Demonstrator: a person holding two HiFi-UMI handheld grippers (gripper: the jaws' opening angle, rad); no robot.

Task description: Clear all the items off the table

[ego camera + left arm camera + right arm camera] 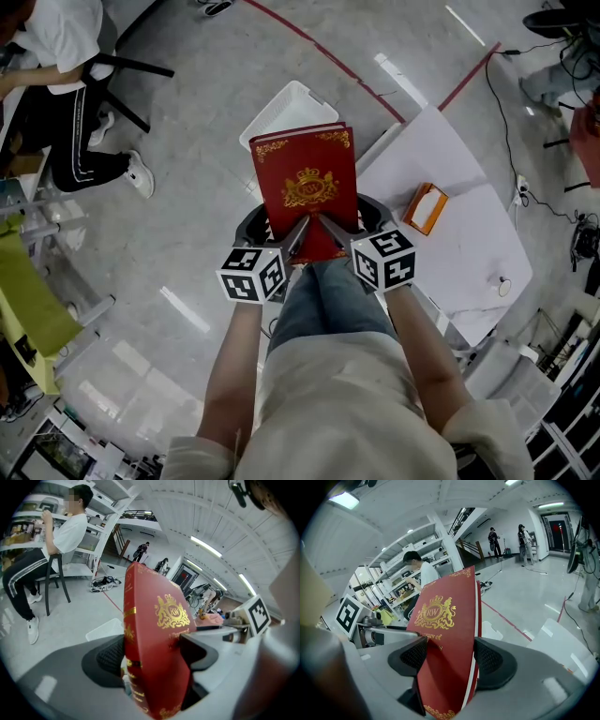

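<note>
Grey floor [187, 122], table [469, 253] right: left gripper [298, 232] and right gripper [328, 230] are clamping book [307, 178]; transfer step, likely next releasing over far bin [281, 111].

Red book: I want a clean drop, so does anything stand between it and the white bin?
Nothing visible does. The red book, clamped by the left gripper and right gripper, overlaps the white bin in the head view.

The white table [466, 251] bears an orange box [426, 208] and a small round thing [503, 286]
</note>
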